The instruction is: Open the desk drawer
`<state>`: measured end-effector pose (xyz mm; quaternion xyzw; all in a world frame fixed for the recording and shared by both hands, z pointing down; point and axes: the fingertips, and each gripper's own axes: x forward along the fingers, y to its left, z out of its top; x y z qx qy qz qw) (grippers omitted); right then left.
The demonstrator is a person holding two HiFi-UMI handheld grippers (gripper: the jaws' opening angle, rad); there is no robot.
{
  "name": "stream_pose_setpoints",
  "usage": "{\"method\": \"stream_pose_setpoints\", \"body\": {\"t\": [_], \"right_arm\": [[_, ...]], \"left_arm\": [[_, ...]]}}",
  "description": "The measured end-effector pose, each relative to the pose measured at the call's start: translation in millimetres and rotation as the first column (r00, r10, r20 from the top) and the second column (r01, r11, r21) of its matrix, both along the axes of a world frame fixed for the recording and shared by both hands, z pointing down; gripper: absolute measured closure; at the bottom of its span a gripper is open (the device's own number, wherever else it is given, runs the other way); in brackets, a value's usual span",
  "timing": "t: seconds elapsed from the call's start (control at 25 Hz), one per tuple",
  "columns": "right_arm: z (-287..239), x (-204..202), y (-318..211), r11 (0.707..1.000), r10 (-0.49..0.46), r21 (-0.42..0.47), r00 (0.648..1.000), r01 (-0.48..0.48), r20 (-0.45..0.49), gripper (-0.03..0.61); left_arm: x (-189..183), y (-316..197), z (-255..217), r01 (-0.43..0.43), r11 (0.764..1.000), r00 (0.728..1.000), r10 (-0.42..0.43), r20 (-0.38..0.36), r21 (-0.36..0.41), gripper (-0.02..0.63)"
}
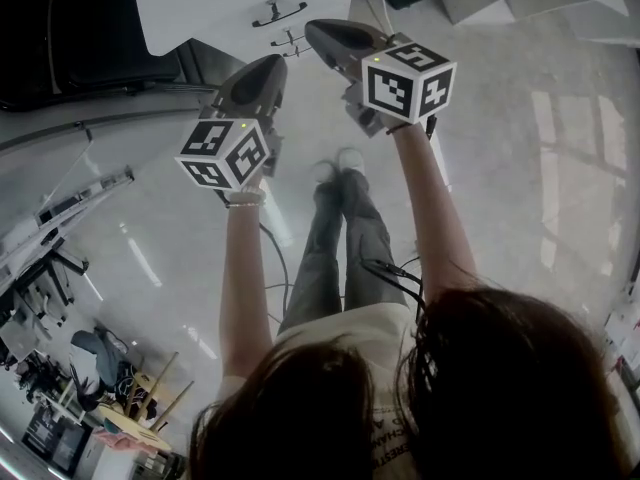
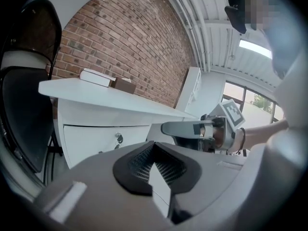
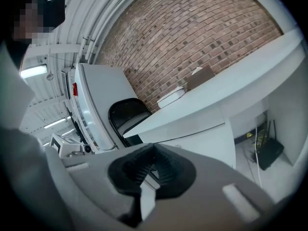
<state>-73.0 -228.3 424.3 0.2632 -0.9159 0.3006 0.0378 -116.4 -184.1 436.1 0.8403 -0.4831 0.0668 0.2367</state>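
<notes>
**Left gripper** [image 2: 154,154]: jaws closed pad to pad, nothing between them.
**Right gripper** [image 3: 152,160]: likewise closed and empty, carried just beside the left one, on its right.

**Ahead of both tips**
- Desk [image 2: 113,99]: white, flat top.
- Drawer front [image 2: 91,137]: directly under the top, ahead and a little left of the left gripper, apart from it, shut flush.
- Keyhole lock [image 2: 119,138]: on the drawer front's end nearer the grippers.
- Dark pulls [image 1: 279,12]: two, seen in the head view on the white front just beyond the tips. Which one serves this drawer cannot be told.

**Handling, judged**
- Rigid panel with a smooth painted face, giving the pads no purchase on the flat.
- Take it by a pull: jaws opened first, closed across the bar, then drawn straight back toward the holder.
- Probably light on its runners, but it will not move if the lock is turned.

**Surroundings**
- White box [image 2: 97,77] and brown box [image 2: 125,85]: on the desk top, above the grippers, clear of the drawer.
- Black chair [image 2: 24,114]: left of the left gripper, beside the desk.
- Brick wall [image 2: 130,47]: behind the desk.
- Dark box with cables [image 3: 264,150]: under the desk, right of the right gripper.

**In the way**
- Nothing stands between the tips and the front.
- The person's legs [image 1: 330,253] are behind the grippers, in the drawer's likely path
</notes>
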Motion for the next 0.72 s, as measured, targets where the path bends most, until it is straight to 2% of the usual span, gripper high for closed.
{"method": "stream_pose_setpoints", "body": {"t": [0.2, 0.72], "right_arm": [[20.5, -9.6, -12.2, 1.000, 0.017, -0.020, 1.000, -0.017, 0.010, 0.575], [59.7, -7.9, -22.0, 0.987, 0.089, -0.144, 0.991, -0.074, 0.100, 0.575]], "left_arm": [[-10.8, -7.5, 22.6, -0.010, 1.000, 1.000, 0.010, 0.011, -0.023, 0.615], [-5.3, -11.3, 51.9, -0.029, 0.997, 0.999, 0.031, 0.024, -0.073, 0.615]]}}
